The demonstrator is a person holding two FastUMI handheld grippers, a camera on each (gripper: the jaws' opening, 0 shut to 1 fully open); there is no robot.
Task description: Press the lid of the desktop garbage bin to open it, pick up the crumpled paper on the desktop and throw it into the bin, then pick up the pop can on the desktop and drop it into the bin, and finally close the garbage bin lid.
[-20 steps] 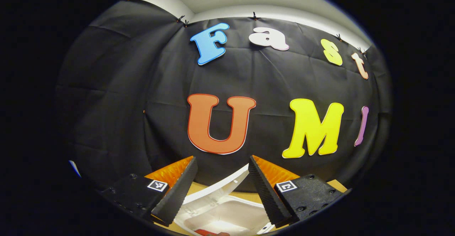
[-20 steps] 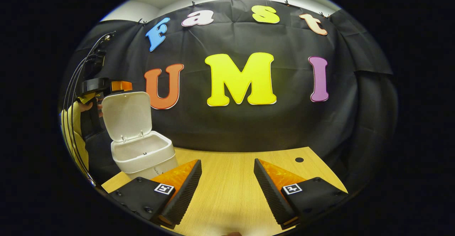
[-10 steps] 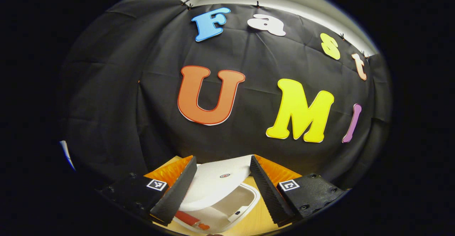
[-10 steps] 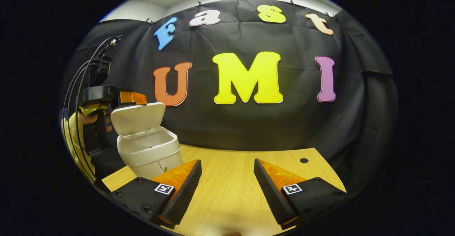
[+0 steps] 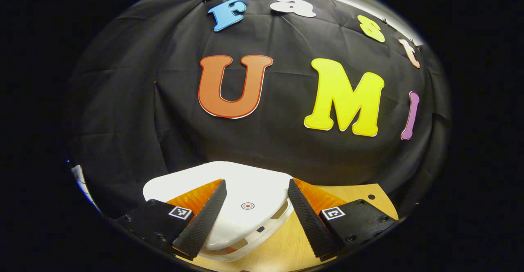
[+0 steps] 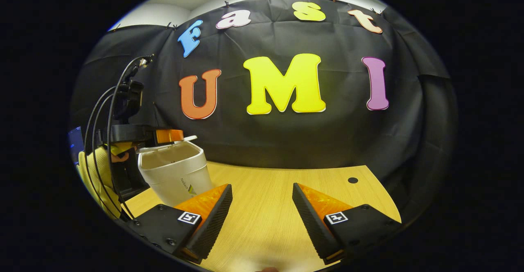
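The white desktop bin stands at the left end of the wooden table in the right gripper view. Its lid is tipped almost flat over the rim, with a narrow gap left at the front edge. My left gripper is open and rests from above on the lid, its fingers either side of a small red ring mark. In the right gripper view that left gripper sits on the lid. My right gripper hangs open over bare table, well right of the bin, holding nothing.
A hand in a yellow sleeve holds the left gripper, with black cables arching above it. A small dark hole marks the table's far right. The black cloth wall stands close behind the bin.
The lid swung down from upright to nearly flat over the bin. My left gripper came down with it, pressing on top. The right gripper barely moved.
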